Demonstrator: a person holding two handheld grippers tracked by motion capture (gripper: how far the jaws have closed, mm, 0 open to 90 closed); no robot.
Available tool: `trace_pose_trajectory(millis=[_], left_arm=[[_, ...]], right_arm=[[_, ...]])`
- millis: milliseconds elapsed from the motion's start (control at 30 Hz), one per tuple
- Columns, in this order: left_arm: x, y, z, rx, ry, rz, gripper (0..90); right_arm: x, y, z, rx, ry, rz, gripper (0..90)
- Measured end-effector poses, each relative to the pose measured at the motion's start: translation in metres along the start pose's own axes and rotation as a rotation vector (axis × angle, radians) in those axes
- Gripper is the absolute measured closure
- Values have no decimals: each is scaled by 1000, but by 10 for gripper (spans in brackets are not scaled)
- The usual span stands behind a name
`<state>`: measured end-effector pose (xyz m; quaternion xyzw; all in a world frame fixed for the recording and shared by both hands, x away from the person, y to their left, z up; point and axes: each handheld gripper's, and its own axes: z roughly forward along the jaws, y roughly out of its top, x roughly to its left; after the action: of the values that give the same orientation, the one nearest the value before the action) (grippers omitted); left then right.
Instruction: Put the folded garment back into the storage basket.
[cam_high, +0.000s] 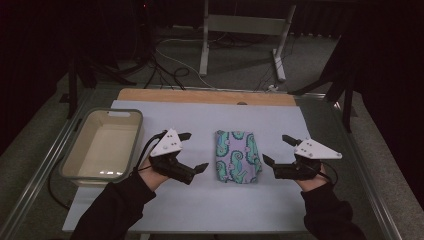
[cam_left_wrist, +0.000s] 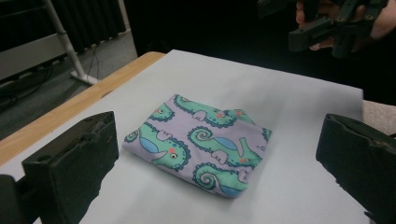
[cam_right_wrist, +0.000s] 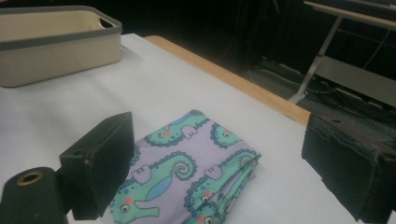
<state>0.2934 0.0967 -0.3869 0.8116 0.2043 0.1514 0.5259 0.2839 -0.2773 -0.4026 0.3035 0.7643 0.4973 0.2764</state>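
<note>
A folded lilac cloth with green seahorses (cam_high: 238, 156) (cam_left_wrist: 201, 143) (cam_right_wrist: 187, 175) lies flat in the middle of the white table sheet (cam_high: 220, 120). My left gripper (cam_high: 193, 152) (cam_left_wrist: 215, 168) sits just left of it, jaws wide open and empty, pointing at the cloth. On the other side, my right gripper (cam_high: 278, 149) (cam_right_wrist: 219, 172) is open too, with nothing in it, facing the cloth's right edge. Neither gripper touches the cloth. The right gripper (cam_left_wrist: 327, 28) also appears far off in the left gripper view.
A cream bin with a grey rim (cam_high: 102, 145) (cam_right_wrist: 56, 39) stands empty at the table's left. A wooden strip (cam_high: 205, 96) edges the far side. Beyond it are a metal stand (cam_high: 240, 35) and cables (cam_high: 175, 67) on the floor.
</note>
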Motion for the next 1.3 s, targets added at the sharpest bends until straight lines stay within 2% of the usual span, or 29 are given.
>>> trace_pose_trajectory(millis=[167,200,267,300,533,867,1067,1100,1300], left_arm=[[2,1,16,15,19,-24,0],[3,1,24,25,30,-42,0],[4,1,28,29,39,-47,0],[5,0,32,34,39,-53,0],[11,-9,62,82,58,-109,0],[13,-23,90,130,57,-159,0],[14,-31,106,156,51,-174,0],[14,-33,111,169,46,-183,0],[17,-41,125,194,55,-211,0]], right_arm=[[-4,-5,13,22,2,11,98],[-4,-8,21,45,4,16,98],[-4,-10,24,52,7,15,98],[-5,-13,31,66,15,24,98],[-5,-27,54,113,25,51,98],[-11,-44,75,168,23,92,98],[-11,-51,83,188,16,93,99],[-10,-56,89,207,18,101,99],[-11,-64,97,234,9,113,98]])
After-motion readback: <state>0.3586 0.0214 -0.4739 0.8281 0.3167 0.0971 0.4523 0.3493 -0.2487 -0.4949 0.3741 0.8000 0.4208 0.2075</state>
